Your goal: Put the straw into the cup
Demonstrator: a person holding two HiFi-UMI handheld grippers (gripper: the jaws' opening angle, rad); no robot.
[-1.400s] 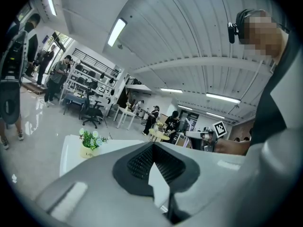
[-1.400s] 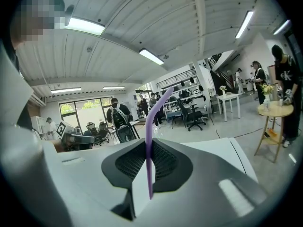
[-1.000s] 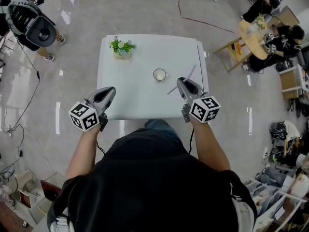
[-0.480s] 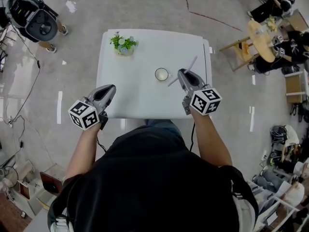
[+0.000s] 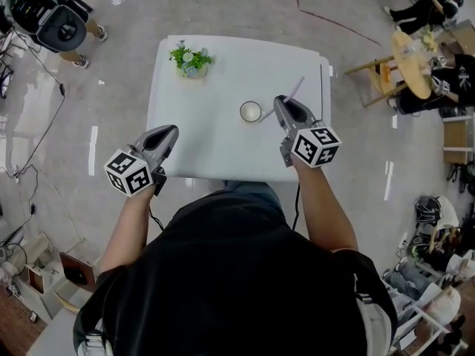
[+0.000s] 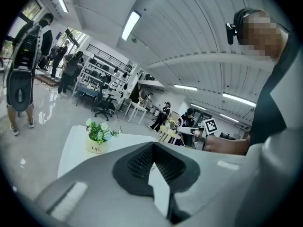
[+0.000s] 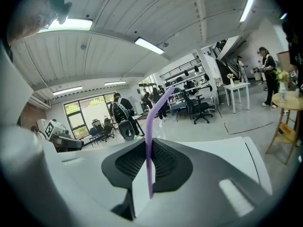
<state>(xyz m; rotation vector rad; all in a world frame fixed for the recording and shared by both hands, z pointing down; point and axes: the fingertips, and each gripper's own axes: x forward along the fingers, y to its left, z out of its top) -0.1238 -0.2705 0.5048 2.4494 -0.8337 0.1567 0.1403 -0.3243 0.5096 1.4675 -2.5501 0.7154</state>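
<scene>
**Right gripper** (image 5: 280, 102): the fingers are clenched on a purple straw (image 5: 296, 87). In the right gripper view the straw runs upright between the pads. In the head view it slants across the fingertips. Its upper end rises beyond and to the right of them. Its lower end lies to their left, just beside the rim of the cup (image 5: 251, 111) and not inside it. Contact with the rim cannot be determined. The cup stands upright on the white table (image 5: 215, 154), just left of the right fingertips.

**Left gripper** (image 5: 171, 130): the fingers are closed together with nothing between them. The gripper is over the table's near left part, well apart from the cup. A small potted plant (image 5: 191, 58) stands beyond these fingertips, near the far left corner.

**Surface:** white and plain with rounded corners. It bears the cup and the plant.

**Room:** the floor (image 5: 104, 139) is glossy grey and shows light reflections.
- Seated people (image 5: 429, 7) gather at a wooden table (image 5: 410, 50), well to the right of the right fingertips.
- Ceiling strip lights (image 7: 149, 45) and office chairs (image 7: 201, 109) lie ahead of the right fingers.
- Shelving (image 6: 94, 74) lies ahead of the left fingers.
</scene>
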